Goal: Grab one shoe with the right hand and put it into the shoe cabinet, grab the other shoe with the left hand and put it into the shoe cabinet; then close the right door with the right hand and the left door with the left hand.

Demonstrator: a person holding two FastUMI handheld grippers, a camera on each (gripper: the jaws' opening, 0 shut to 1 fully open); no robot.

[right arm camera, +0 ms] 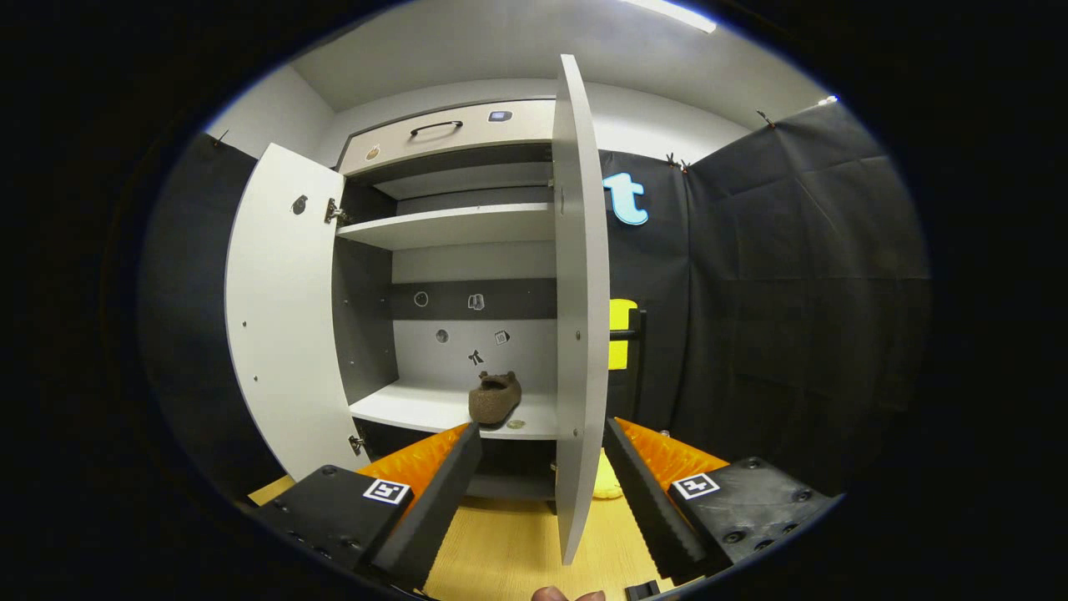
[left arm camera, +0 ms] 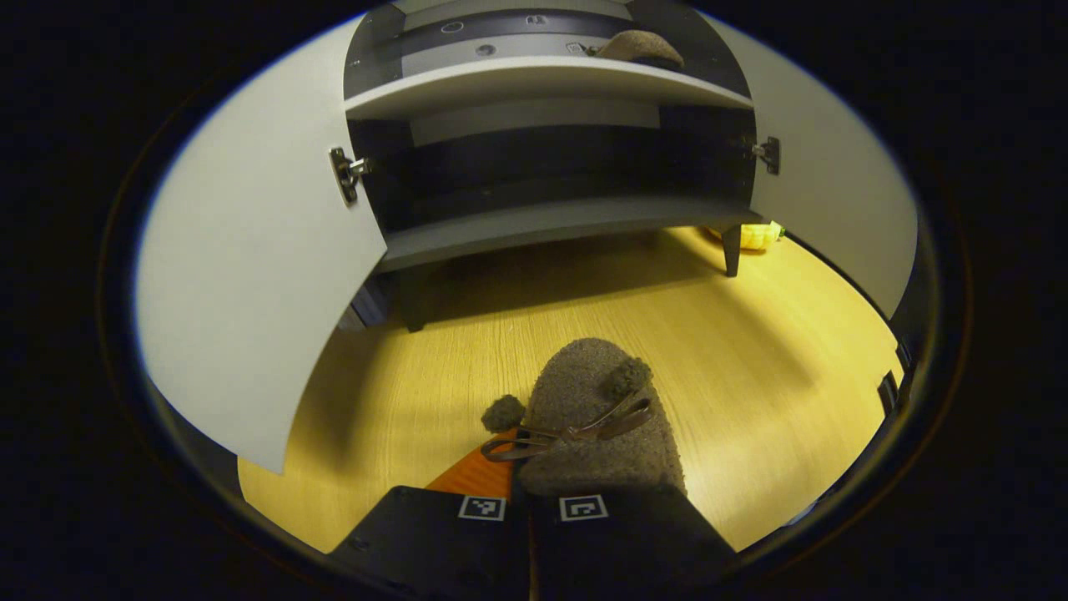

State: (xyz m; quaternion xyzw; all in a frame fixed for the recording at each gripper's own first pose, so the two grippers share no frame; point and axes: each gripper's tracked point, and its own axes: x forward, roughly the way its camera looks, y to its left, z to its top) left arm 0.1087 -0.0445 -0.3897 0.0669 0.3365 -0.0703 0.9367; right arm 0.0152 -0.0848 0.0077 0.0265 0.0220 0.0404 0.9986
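Observation:
A brown fuzzy shoe (left arm camera: 601,417) with a ribbon bow and pompoms juts forward from my left gripper (left arm camera: 530,492), which is shut on its heel end and holds it over the wooden floor (left arm camera: 751,359) in front of the shoe cabinet (left arm camera: 542,225). Both cabinet doors stand open. The other brown shoe (right arm camera: 495,396) rests on a middle shelf (right arm camera: 417,409), also seen as the shoe (left arm camera: 638,46) high in the left gripper view. My right gripper (right arm camera: 542,492) is open, and the edge of the right door (right arm camera: 576,334) rises between its fingers; whether they touch it is unclear.
The left door (right arm camera: 284,317) swings wide to the left. The lower shelf (left arm camera: 551,225) is bare. A drawer with a black handle (right arm camera: 434,128) tops the cabinet. A yellow object (left arm camera: 755,236) lies on the floor by the cabinet's right leg.

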